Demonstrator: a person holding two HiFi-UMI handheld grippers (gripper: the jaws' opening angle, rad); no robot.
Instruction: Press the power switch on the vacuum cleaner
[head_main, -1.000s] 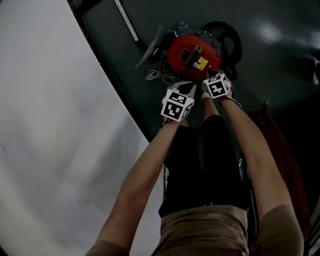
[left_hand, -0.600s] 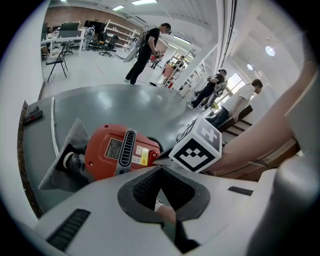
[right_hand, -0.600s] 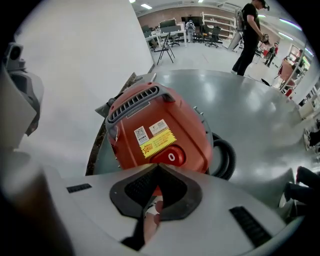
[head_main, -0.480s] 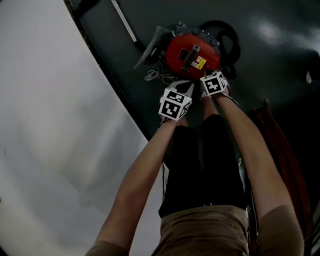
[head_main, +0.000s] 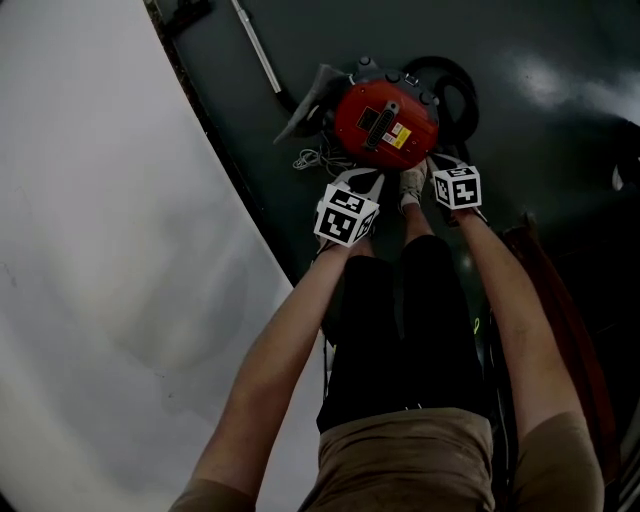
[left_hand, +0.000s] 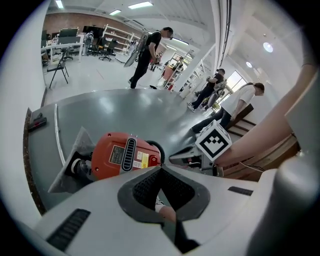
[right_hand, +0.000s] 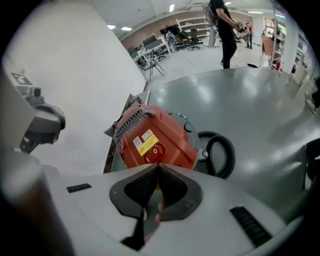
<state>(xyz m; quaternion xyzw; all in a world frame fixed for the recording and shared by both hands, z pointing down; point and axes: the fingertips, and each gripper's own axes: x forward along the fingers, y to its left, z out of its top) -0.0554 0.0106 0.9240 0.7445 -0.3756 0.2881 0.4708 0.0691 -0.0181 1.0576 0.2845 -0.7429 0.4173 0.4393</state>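
A round red vacuum cleaner (head_main: 385, 122) lies on the dark grey floor in front of my feet. It has a black grille, a yellow label and a red rocker switch (right_hand: 154, 151) on its near side. My right gripper (right_hand: 158, 164) is shut and empty, with its tips a short way short of the switch. In the head view the right gripper (head_main: 441, 162) sits at the vacuum's near right edge. The left gripper (left_hand: 161, 168) is also shut and empty. It hovers in the head view (head_main: 364, 180) just short of the vacuum (left_hand: 125, 155).
A black hose (head_main: 455, 85) coils behind the vacuum to the right, and a grey floor nozzle (head_main: 305, 100) and a loose cord (head_main: 315, 158) lie to its left. A metal tube (head_main: 258, 50) rests by the white wall panel (head_main: 100, 250). People stand far off (left_hand: 150, 50).
The right gripper has drawn back and to the right, away from the vacuum's near edge. The left gripper has hardly moved.
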